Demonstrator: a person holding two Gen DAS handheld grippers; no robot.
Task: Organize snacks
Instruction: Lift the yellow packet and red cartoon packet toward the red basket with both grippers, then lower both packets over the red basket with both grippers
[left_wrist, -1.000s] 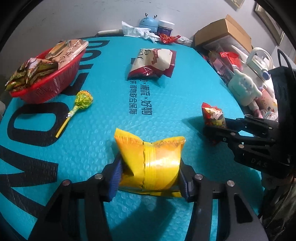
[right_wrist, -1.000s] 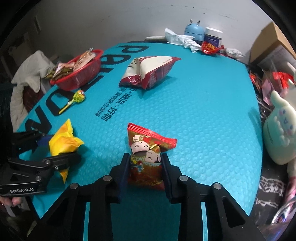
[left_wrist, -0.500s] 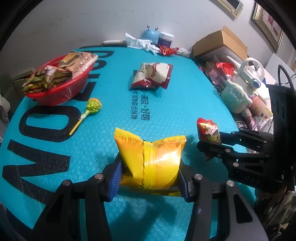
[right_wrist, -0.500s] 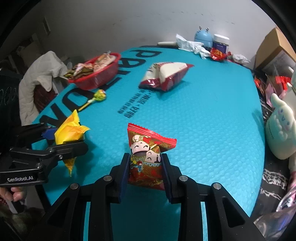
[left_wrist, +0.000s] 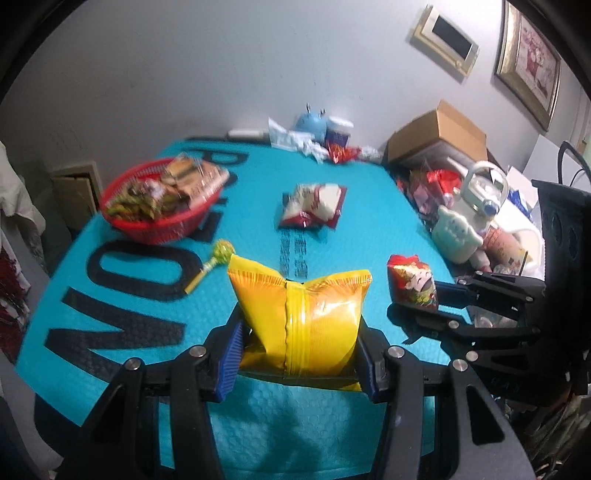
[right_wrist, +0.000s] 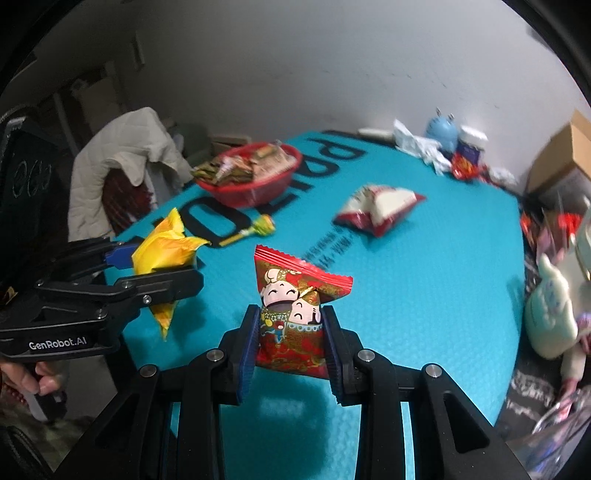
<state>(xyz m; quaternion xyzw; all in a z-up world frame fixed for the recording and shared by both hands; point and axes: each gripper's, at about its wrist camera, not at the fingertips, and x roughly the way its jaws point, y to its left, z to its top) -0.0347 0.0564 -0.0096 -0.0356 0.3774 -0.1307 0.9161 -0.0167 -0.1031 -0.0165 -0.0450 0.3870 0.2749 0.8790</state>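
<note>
A teal mat (left_wrist: 155, 317) with big black letters covers the table, a grey wall behind. Both grippers hang above the near edge. The left gripper (left_wrist: 299, 354) clamps a yellow packet (left_wrist: 301, 321) upright between its fingers; the right gripper (right_wrist: 291, 347) pinches a red packet (right_wrist: 295, 314) (cartoon faces on it). The red basket (left_wrist: 159, 225) of snacks sits at ten o'clock, a white-and-red bag (left_wrist: 314, 206) at twelve, a lollipop (left_wrist: 218, 258) between.

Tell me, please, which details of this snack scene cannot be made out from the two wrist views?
- Left wrist view: the yellow packet's lower edge, hidden behind the left gripper.
- Both views: the red basket's contents, motion-blurred, so no labels are readable.
- Right wrist view: the red packet's sides, covered by the right gripper.
- Left wrist view: the printed text on the table, blurred.
</note>
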